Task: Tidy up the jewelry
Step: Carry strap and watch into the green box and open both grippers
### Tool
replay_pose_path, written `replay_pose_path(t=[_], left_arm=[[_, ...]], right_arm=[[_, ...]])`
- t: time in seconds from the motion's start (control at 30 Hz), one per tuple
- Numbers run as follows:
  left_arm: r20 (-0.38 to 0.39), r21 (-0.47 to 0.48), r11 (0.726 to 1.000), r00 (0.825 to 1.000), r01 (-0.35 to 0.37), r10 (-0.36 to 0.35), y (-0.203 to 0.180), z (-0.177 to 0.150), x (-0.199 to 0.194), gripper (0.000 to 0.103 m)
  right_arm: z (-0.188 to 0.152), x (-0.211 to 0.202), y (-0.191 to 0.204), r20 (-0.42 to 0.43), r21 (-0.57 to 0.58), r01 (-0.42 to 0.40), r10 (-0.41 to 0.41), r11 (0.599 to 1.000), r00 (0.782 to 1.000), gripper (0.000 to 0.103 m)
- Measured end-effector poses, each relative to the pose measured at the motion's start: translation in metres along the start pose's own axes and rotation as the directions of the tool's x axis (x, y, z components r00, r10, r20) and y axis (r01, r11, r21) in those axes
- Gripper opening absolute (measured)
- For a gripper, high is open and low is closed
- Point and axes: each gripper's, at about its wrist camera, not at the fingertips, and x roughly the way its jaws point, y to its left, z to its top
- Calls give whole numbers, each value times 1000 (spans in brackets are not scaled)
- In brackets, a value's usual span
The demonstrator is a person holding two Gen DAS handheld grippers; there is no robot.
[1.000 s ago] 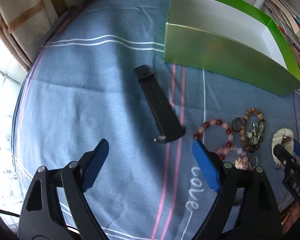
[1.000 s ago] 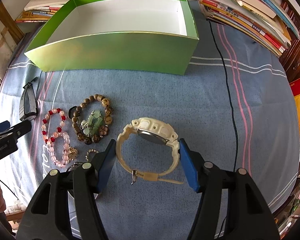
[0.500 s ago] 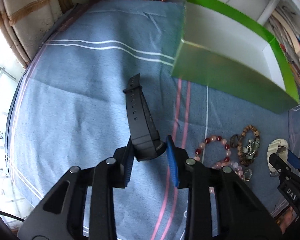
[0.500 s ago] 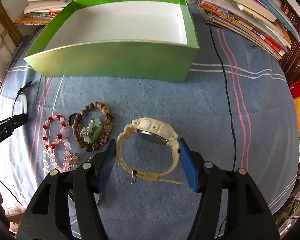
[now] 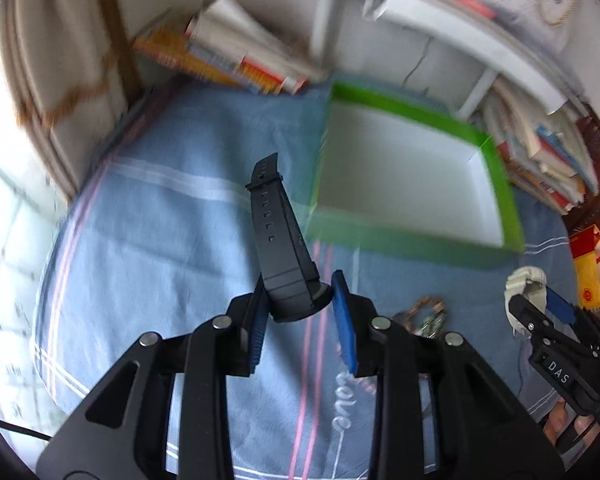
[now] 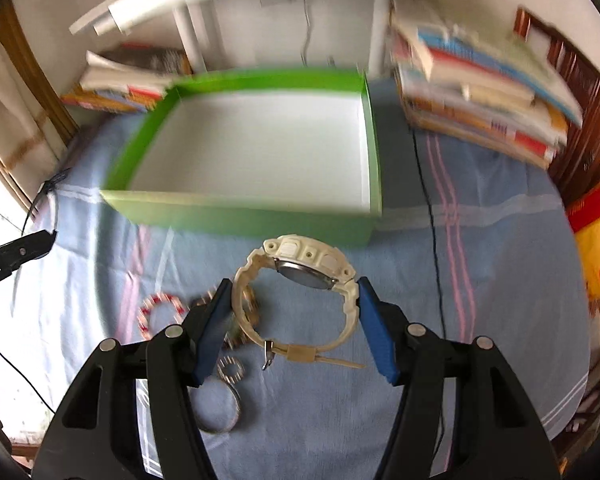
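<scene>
- watches, both of them, look light and easy to lift; the black watch (image 5: 284, 248) has a rubbery strap that bends, so its free end stands up toward the middle of the left wrist view, while the case end is the stiff part and the better place to pinch.
- the left gripper (image 5: 300, 320) has just been closing, and now its blue pads pinch the case end of the black watch at the lower centre of the frame, off the blue cloth (image 5: 148, 240).
- the cream watch (image 6: 300, 280) is a buckled loop, a bit springy i think; squeezing it across the loop can let it slip or twist, so the hold should stay gentle.
- the right gripper (image 6: 296, 324) is about half spread and its pads press the two outer sides of the cream watch, at the centre of its view.
- the green box (image 6: 374, 152), open and white inside, lies in the upper middle of the frame, beyond both watches.
- some bead bracelets (image 6: 160, 312) lie on the cloth at lower left, blurred.
</scene>
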Motion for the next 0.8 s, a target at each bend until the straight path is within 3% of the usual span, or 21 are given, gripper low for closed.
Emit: replay_pose_path(t=[0.13,0.3,0.4,0.6,0.63,0.67,0.73,0.8], left_arm=[[56,52,998,998,29,-32,-24,29,-16,31],[81,116,992,994,60,-69,-56,63,1,26],[40,127,990,997,65,-70,-68,71,25,19],[-59,133,988,996,75,-68,-74,82,79,19],[-63,126,989,996,76,-69,-71,82,80,27],[-62,121,990,996,75,-68,-68,82,80,41],[-47,102,993,997,64,-60,-59,84,75,52],[-35,81,994,997,67,-65,-47,83,67,54]], right_arm=[[30,-12,3,81,-8,-15,15,1000,997,61],[60,6,0,115,-17,-7,9,1000,993,61],[68,34,-4,66,9,-19,19,1000,998,61],[70,72,5,-7,-52,31,-32,998,999,62],[69,72,6,-10,-64,48,-48,997,999,66],[69,70,7,-1,-70,50,-51,996,999,74],[68,62,3,13,-52,31,-30,998,999,82],[66,52,-4,19,-24,23,-22,999,1000,82]])
